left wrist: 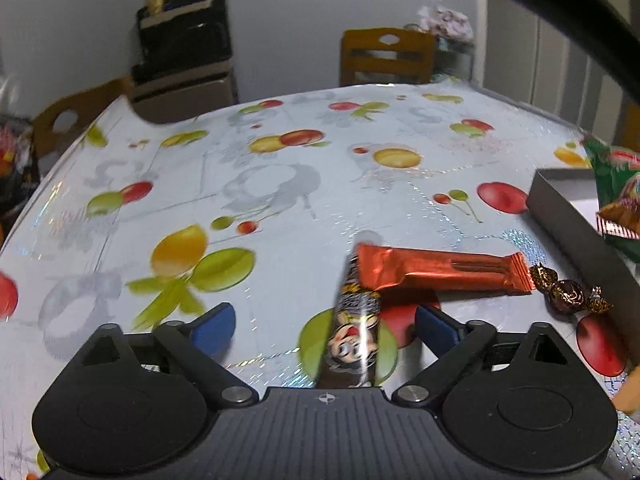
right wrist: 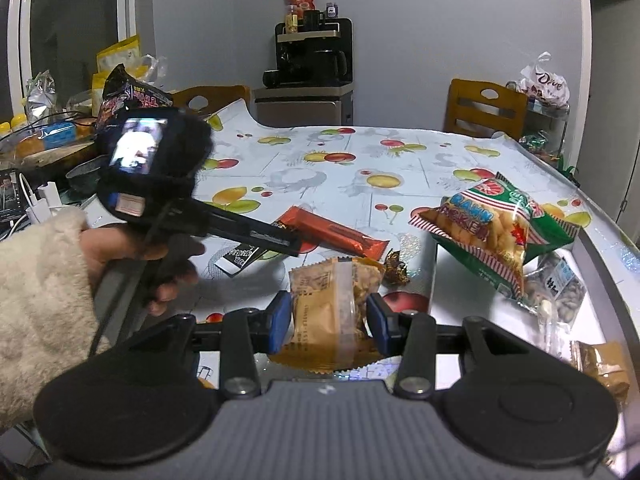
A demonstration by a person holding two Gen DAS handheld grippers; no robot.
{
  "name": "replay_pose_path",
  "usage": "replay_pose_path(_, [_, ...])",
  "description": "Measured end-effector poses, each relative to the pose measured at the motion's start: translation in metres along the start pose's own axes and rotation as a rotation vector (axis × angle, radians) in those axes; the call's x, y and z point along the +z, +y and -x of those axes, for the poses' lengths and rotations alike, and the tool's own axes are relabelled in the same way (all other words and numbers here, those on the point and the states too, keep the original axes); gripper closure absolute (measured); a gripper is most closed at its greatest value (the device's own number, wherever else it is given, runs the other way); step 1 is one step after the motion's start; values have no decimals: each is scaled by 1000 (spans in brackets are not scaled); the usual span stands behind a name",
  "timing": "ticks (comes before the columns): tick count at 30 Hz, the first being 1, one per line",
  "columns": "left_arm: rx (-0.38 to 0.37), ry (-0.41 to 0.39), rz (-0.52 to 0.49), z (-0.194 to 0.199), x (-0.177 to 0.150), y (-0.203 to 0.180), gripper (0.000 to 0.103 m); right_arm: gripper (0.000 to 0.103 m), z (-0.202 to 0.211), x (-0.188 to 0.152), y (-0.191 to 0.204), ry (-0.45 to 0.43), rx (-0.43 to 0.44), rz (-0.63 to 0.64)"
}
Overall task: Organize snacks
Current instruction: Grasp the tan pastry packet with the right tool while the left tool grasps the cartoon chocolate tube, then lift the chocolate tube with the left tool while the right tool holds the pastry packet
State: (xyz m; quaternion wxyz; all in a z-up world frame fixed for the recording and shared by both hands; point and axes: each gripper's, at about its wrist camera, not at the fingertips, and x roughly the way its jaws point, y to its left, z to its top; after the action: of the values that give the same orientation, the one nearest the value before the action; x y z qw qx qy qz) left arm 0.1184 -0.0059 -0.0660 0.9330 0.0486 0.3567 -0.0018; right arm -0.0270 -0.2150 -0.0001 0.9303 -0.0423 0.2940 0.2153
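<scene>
My left gripper (left wrist: 324, 328) stands open over the fruit-print tablecloth (left wrist: 280, 184). A cartoon-printed stick snack (left wrist: 354, 320) lies between its blue pads, which do not touch it. Just beyond lie an orange foil bar (left wrist: 440, 272) and a brown wrapped candy (left wrist: 572, 294). My right gripper (right wrist: 329, 324) is shut on a tan snack packet (right wrist: 332, 312), its pads pressing both sides. The right wrist view also shows the left gripper (right wrist: 286, 242) held by a hand in a fluffy sleeve, over the stick snack (right wrist: 240, 258) and the orange bar (right wrist: 336, 234).
A grey box (right wrist: 434, 280) at the right holds a green snack bag (right wrist: 492, 228), a clear packet of nuts (right wrist: 560, 292) and another tan packet (right wrist: 600, 364). Wooden chairs (right wrist: 484, 108) stand at the far edge. A coffee machine (right wrist: 312, 56) and a cluttered side table (right wrist: 48, 136) lie beyond.
</scene>
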Motion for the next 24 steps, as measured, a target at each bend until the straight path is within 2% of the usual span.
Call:
replay_pose_path(6, [-36, -6, 34, -5, 0, -4, 12, 62, 5, 0, -1, -4, -2, 1])
replay_pose_path(10, [-58, -8, 63, -10, -4, -1, 0, 62, 4, -1, 1, 0, 3, 5])
replay_pose_path(24, [-63, -7, 56, -12, -3, -3, 0, 62, 4, -3, 6, 3, 9, 7])
